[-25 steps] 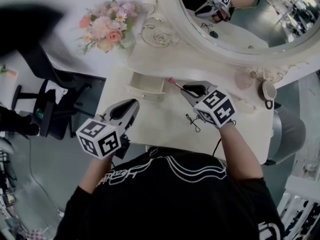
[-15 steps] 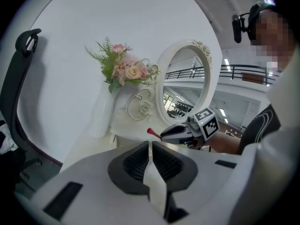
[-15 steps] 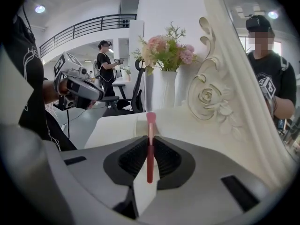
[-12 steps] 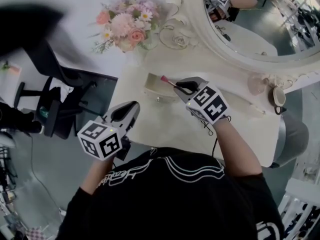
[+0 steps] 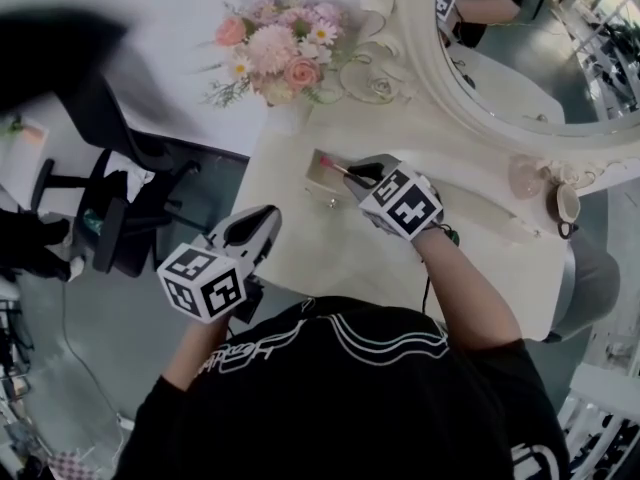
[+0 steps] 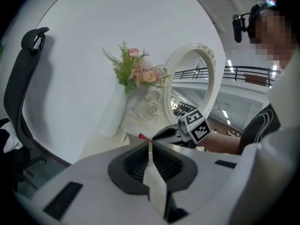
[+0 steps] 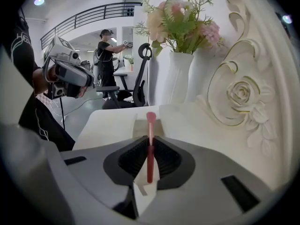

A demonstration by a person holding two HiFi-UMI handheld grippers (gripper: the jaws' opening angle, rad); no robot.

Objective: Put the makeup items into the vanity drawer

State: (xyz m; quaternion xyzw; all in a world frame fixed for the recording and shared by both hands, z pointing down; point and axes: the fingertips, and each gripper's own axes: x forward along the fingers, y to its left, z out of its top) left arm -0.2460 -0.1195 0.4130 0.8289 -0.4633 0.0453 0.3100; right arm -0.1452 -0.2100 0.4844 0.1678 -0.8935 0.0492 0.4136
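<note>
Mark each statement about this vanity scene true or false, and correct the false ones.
1. The right gripper is shut on a pink-tipped stick. True.
2. The drawer is closed. False: it stands open, just ahead of the right gripper.
3. The left gripper carries a makeup item. False: its jaws are together with nothing between them.
4. A vase of flowers stands on the vanity beside the mirror. True.
</note>
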